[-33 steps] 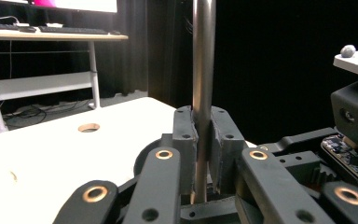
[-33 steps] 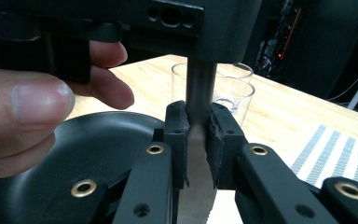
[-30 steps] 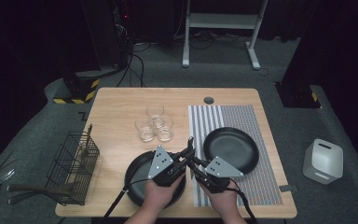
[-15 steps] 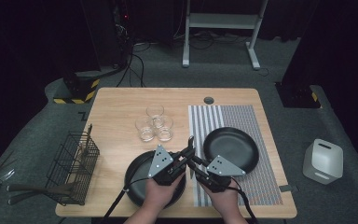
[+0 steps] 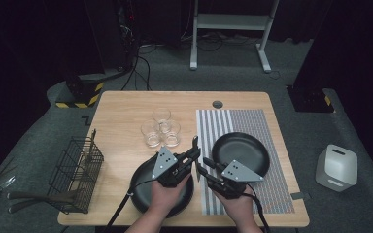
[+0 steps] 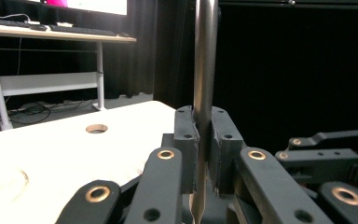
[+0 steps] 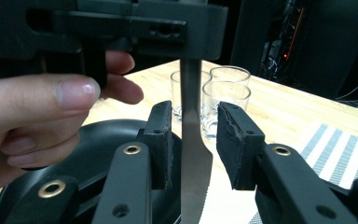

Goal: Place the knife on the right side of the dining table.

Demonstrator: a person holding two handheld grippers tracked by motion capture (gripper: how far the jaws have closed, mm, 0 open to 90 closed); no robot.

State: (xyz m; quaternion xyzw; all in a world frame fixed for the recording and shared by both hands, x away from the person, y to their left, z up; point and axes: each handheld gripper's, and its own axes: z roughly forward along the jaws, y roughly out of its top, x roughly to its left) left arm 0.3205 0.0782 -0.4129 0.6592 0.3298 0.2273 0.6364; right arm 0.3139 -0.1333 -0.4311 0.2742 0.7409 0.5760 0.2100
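Left gripper (image 6: 204, 140) clamped on knife (image 6: 204, 70) handle | right gripper (image 7: 193, 140) jaws just opening, blade between them, untouched | glasses (image 7: 214, 93) beyond

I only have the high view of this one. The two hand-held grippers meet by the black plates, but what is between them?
Observer: A table knife. The left hand-held gripper is clamped on its metal handle.
Operator: Does the right one grip it too?
Observer: No. The right hand-held gripper has just been opening its jaws; the blade stands between them, free on both sides.
Operator: What kind of blade?
Observer: It has a serrated edge, seen in the right gripper view.
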